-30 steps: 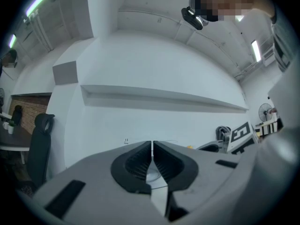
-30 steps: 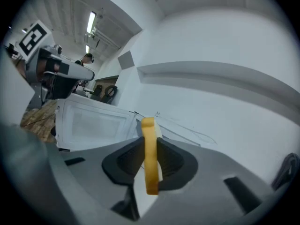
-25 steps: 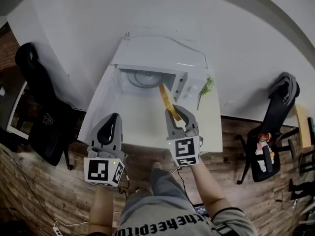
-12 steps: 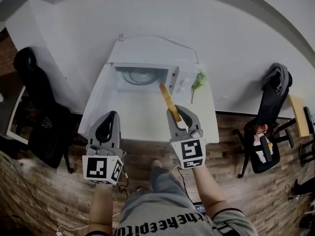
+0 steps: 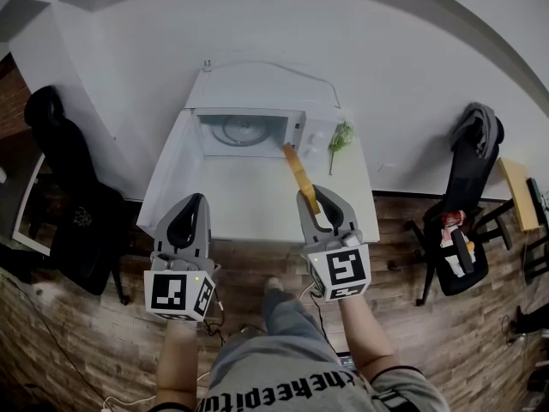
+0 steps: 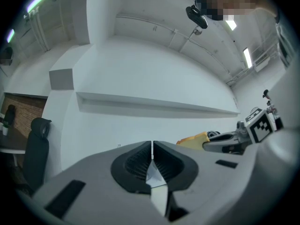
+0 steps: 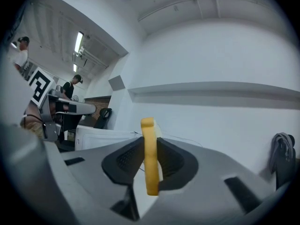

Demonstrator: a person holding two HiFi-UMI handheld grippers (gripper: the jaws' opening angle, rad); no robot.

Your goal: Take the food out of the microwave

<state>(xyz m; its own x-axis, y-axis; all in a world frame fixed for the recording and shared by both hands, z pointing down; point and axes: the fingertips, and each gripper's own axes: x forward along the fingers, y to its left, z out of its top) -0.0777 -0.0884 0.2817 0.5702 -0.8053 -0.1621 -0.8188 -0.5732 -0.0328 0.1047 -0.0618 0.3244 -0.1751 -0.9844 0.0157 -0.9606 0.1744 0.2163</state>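
A white microwave stands at the back of a white table, its door swung open to the left and its cavity showing a bare turntable. My right gripper is shut on a flat yellow slice of food, held in front of the opening, over the table. In the right gripper view the slice stands on edge between the pads. My left gripper hovers at the table's front left, shut and empty, its pads closed together.
A green leafy sprig lies to the right of the microwave. A black office chair stands left of the table, and another chair with clothing and items on it stands to the right. Wood floor lies below me. People stand far off in the right gripper view.
My right gripper has drawn back from the microwave opening toward me and slightly right, carrying the yellow slice. The left gripper has moved back a little.
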